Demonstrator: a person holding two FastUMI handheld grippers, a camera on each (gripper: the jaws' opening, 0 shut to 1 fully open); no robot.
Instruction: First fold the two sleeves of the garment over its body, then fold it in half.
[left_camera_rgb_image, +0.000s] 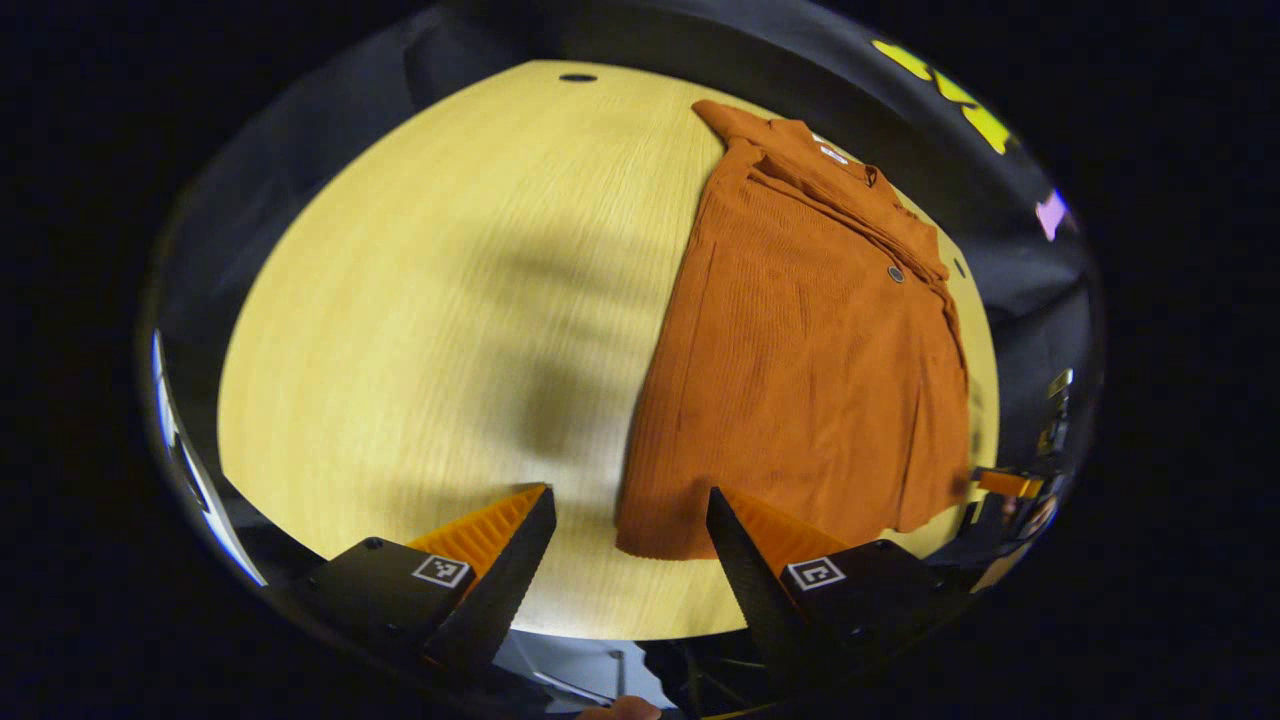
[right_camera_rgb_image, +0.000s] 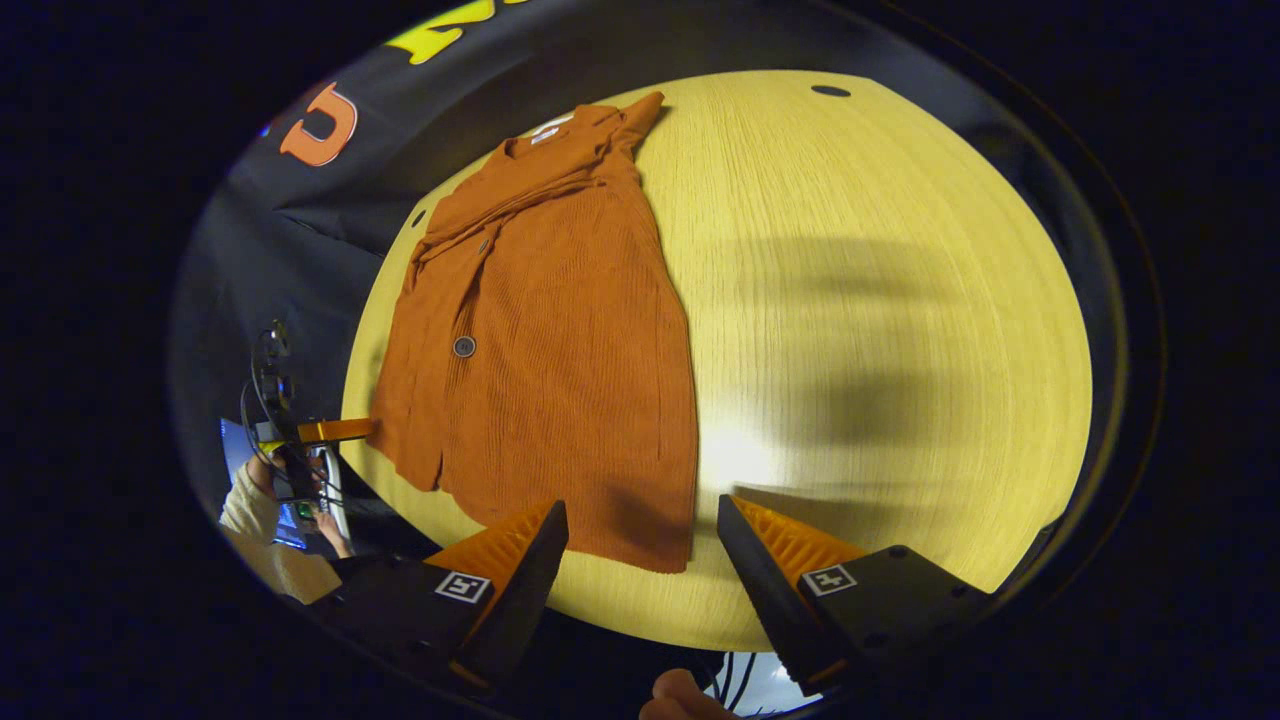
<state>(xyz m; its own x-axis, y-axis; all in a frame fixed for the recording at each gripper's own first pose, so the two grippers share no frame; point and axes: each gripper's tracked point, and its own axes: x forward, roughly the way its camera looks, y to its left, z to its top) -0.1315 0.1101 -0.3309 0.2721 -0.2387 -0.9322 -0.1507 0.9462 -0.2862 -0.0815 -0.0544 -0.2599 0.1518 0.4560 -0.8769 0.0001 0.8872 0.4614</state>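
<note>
A rust-orange ribbed garment (left_camera_rgb_image: 800, 360) with a dark button (left_camera_rgb_image: 895, 273) lies flat on the light wooden table (left_camera_rgb_image: 450, 300), collar at the far end. Fabric lies folded diagonally across its upper part. In the left gripper view my left gripper (left_camera_rgb_image: 628, 495) hangs open above the hem's near left corner (left_camera_rgb_image: 650, 535). In the right gripper view the garment (right_camera_rgb_image: 560, 350) lies left of centre, and my right gripper (right_camera_rgb_image: 641, 505) stands open over the hem's near right corner (right_camera_rgb_image: 665, 550). Neither gripper holds anything.
The other gripper (right_camera_rgb_image: 335, 430) shows at the table's left edge, held by a hand with a light sleeve (right_camera_rgb_image: 250, 505). A small dark hole (right_camera_rgb_image: 830, 90) sits near the table's far edge. Bare tabletop (right_camera_rgb_image: 880, 300) stretches right of the garment. Dark cloth surrounds the table.
</note>
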